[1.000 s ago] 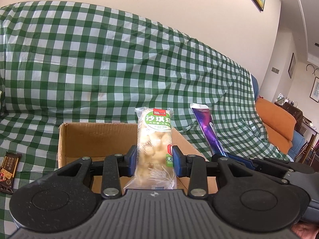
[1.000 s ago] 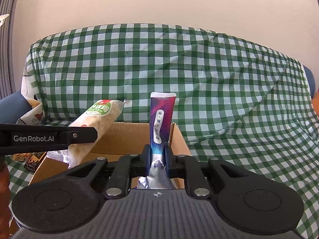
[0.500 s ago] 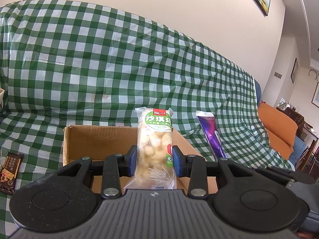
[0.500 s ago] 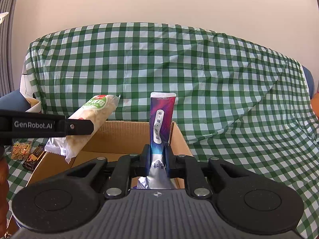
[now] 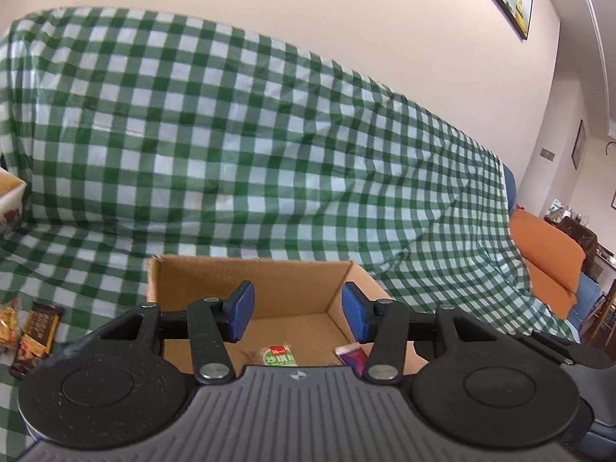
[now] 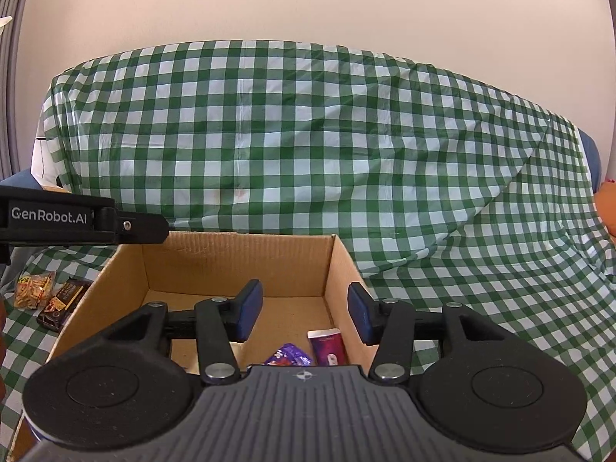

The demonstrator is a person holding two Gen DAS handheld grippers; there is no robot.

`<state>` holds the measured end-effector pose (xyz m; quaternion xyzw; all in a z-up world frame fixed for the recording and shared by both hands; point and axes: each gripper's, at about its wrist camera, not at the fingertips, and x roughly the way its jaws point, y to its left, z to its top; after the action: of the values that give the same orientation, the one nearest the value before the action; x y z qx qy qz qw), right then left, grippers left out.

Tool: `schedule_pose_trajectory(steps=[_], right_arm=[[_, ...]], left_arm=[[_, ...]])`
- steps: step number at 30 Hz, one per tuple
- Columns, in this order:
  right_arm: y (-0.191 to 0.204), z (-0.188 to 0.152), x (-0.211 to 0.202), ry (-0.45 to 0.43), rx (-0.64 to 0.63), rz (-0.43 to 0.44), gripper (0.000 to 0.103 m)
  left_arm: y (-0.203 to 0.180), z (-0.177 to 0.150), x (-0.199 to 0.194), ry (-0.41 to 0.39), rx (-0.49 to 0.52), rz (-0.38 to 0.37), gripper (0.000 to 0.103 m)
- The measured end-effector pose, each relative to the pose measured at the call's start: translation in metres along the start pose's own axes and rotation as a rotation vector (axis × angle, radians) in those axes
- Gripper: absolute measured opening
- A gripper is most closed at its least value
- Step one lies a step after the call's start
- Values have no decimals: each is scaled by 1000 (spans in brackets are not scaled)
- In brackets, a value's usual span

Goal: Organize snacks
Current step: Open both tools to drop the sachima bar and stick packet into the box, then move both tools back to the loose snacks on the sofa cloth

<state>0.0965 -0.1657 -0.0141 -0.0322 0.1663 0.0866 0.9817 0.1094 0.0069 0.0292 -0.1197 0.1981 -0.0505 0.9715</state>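
Note:
An open cardboard box (image 5: 246, 281) sits on the checked cloth; it also shows in the right wrist view (image 6: 238, 258). My left gripper (image 5: 297, 313) is open and empty above the box. Below it, the green-labelled pastry pack (image 5: 279, 356) and the purple packet (image 5: 352, 356) lie on the box floor. My right gripper (image 6: 305, 313) is open and empty above the box. Under it lie the purple packet (image 6: 327, 348) and a purple-blue wrapped snack (image 6: 288, 356). The left gripper's arm (image 6: 77, 217) shows at the left of the right wrist view.
A dark chocolate bar (image 5: 36, 333) and a yellow snack bag (image 5: 7, 325) lie on the cloth left of the box; both show in the right wrist view, bar (image 6: 63, 302), bag (image 6: 34, 294). Green checked cloth (image 6: 308, 146) covers the sofa. An orange cushion (image 5: 550, 258) lies far right.
Both grippers have opened. The pastry pack has dropped from the left gripper and the purple packet from the right gripper into the box.

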Motion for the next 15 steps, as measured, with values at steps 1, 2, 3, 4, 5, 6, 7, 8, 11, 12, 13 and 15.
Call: schedule_pose_trajectory(steps=[1,2,3,4,5,6,7,8,11,12,13,15], right_arm=[[1,1,1,-2,0,4,52],[3,2,1,-5,2,9,52],[6,3,1,-7,7,14,52],[8,4,1,-8,13,19,53],[10,5,2,-7,21,25,54],[13,5,2,-6,30,32,54],[16,6,2,-5,40,39,54],[19,6,2,-5,51,51,54],[34,8,-2,-17,57,91,54],[39,9,-4,-26,58,106,54],[43,9,-5,-35,57,120,54],[54,10,-7,-50,46,150,54]], left_arm=[[2,1,-3,-11,3,10,54],[4,1,-6,-23,7,25,54],[6,0,-10,-36,16,41,54],[9,0,-14,-42,25,53,54],[13,1,-18,-41,32,63,54],[17,2,-22,-38,28,65,54],[23,6,-24,-31,22,60,54],[28,11,-26,-20,27,54,54],[46,32,-33,-9,56,73,54],[54,39,-36,-13,65,79,54],[61,45,-39,-23,71,88,54],[80,50,-44,-50,80,119,53]])
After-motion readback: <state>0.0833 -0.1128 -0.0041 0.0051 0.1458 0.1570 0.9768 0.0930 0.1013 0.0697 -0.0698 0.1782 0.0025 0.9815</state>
